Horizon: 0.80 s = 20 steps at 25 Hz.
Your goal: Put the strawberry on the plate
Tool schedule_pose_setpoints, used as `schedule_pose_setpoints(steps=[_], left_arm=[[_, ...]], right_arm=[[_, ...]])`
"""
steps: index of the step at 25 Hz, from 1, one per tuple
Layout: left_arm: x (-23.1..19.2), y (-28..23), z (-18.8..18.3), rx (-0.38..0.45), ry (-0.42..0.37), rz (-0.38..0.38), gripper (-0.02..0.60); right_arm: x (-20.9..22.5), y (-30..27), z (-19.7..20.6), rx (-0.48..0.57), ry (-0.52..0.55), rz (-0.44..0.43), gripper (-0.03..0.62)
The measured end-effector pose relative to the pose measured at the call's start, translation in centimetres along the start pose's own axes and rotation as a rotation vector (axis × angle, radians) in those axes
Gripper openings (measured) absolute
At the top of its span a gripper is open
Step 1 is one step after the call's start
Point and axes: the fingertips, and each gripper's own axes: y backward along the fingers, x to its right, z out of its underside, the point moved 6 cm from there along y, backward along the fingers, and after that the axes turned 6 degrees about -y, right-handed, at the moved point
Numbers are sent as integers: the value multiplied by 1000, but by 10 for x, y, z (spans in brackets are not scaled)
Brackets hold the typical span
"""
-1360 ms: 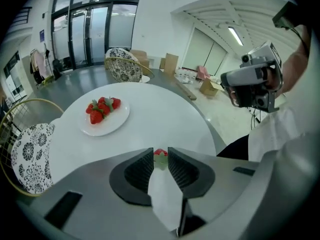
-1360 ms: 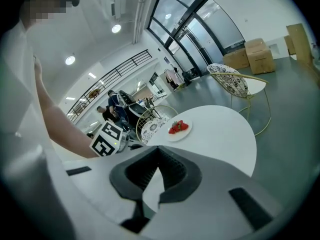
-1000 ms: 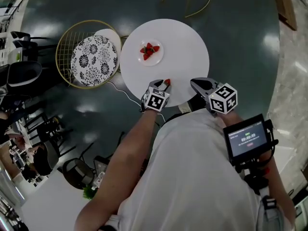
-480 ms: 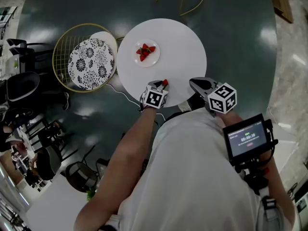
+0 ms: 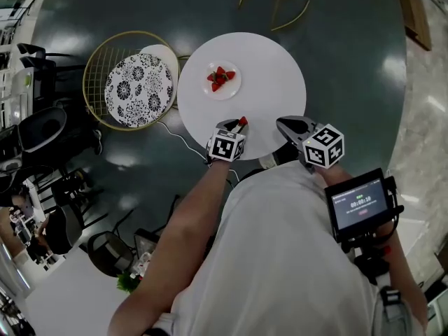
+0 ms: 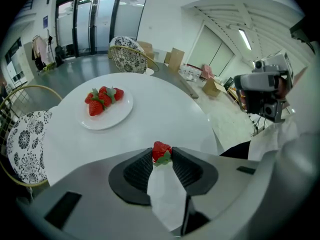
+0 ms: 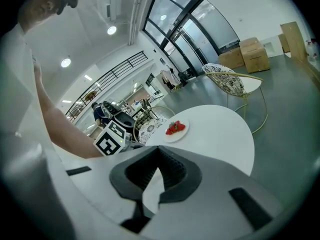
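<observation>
left gripper view: its gripper (image 6: 162,152) just closing on strawberry (image 6: 160,147), base hidden.

In the head view the left tool (image 5: 239,124), whose jaws have just been closing with the strawberry (image 5: 243,120) between them, hides all of that fruit except a red tip at the tabletop's (image 5: 273,75) near edge. The person's shirt (image 5: 280,243) covers part of that edge. On the plate (image 5: 225,92) farther across the tabletop, the berries are too small to count. The patterned chair (image 6: 22,139) left of the tabletop is cut off by the edge of the left gripper view.
</observation>
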Motion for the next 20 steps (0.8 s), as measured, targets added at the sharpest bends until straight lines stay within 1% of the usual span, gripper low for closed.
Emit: schedule_pose_setpoints(steps=[3, 6, 15, 18, 20], left_arm=[[-5, 12, -6, 45, 46, -8, 132], [-13, 18, -11, 80, 73, -28, 132], [-52, 8, -22, 145, 220, -78, 132], [-69, -3, -37, 166, 280, -93, 132], [-80, -6, -45, 173, 293, -102, 132]], right_arm=[[-7, -6, -8, -13, 13, -15, 6], [-9, -15, -14, -29, 26, -31, 6], [17, -52, -34, -106, 55, -85, 6], [36, -65, -47, -135, 59, -102, 6], [41, -72, -55, -149, 63, -108, 6]])
